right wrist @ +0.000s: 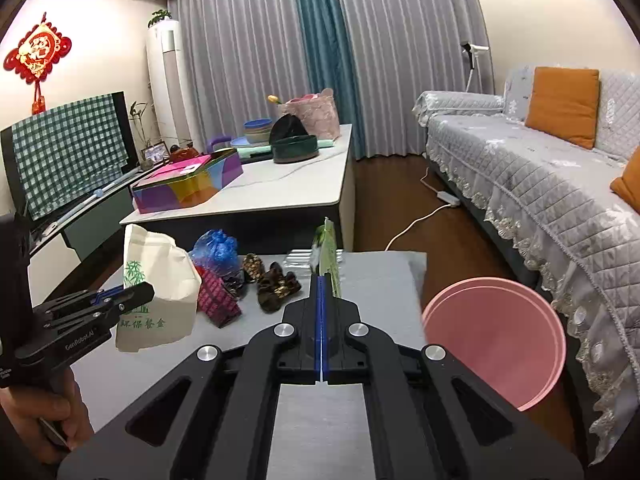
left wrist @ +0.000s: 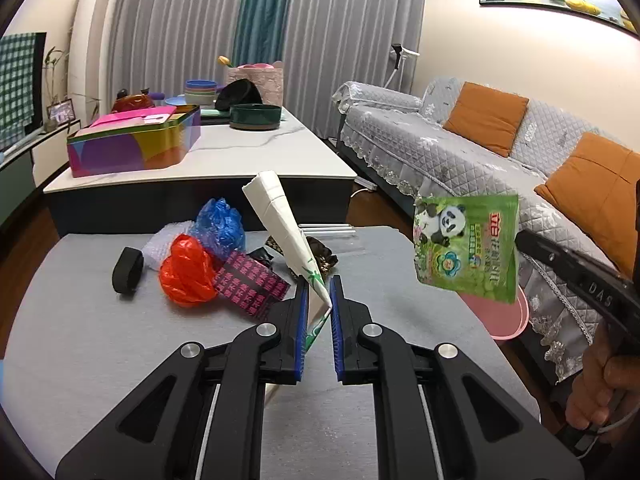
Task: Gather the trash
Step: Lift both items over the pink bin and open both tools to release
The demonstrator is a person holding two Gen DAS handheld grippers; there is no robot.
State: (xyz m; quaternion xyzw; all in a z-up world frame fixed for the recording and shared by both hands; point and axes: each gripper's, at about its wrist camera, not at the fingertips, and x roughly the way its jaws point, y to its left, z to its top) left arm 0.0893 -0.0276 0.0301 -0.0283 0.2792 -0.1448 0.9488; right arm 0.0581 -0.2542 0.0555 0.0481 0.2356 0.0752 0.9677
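My left gripper (left wrist: 319, 300) is shut on a white paper bag (left wrist: 282, 224) with a green bamboo print and holds it above the grey table; it also shows in the right wrist view (right wrist: 160, 280). My right gripper (right wrist: 321, 292) is shut on a green panda packet (left wrist: 466, 246), seen edge-on in its own view (right wrist: 329, 256), held near the table's right edge. A pink bin (right wrist: 496, 340) stands on the floor right of the table. On the table lie an orange bag (left wrist: 186, 272), a blue bag (left wrist: 220, 226), a pink-black wrapper (left wrist: 250, 284) and a brown leopard-print scrap (right wrist: 276, 280).
A black roll (left wrist: 127, 270) and bubble wrap (left wrist: 160, 246) lie at the table's left. A white coffee table (left wrist: 248, 152) with a colourful tin (left wrist: 132, 144) and bowls stands behind. A grey sofa (right wrist: 540, 184) runs along the right. A cable lies on the floor.
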